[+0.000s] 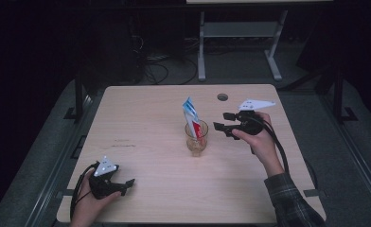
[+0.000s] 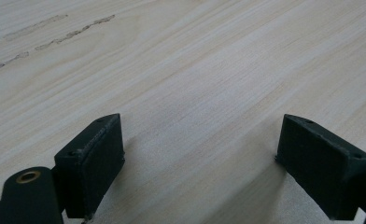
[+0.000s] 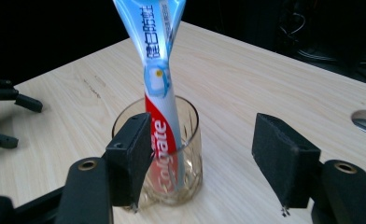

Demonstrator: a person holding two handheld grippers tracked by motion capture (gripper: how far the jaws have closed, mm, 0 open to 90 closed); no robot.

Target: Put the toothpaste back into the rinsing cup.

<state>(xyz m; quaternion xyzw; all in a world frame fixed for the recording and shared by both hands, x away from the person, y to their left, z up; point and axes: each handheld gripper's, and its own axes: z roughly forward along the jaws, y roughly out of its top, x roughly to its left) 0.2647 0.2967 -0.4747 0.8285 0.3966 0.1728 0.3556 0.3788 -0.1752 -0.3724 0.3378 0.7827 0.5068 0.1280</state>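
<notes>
Left gripper (image 1: 127, 183) sits low near table (image 1: 150, 118) front edge, jaws apart, nothing btwn. Right gripper (image 1: 225, 121) jaws apart, just beside glass (image 1: 196, 139), prob. not touching. Colgate toothpaste tube (image 1: 193, 119) stands tilted in glass, mid-table.

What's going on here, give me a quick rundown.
A person at a wooden table holds a gripper in each hand. The right gripper is open and sits just beside a glass, pointing at it. A toothpaste tube stands in the glass, leaning, with its flat end sticking up above the rim. The jaws are near the glass but hold nothing. The left gripper rests low at the near left of the table, open over bare wood.
</notes>
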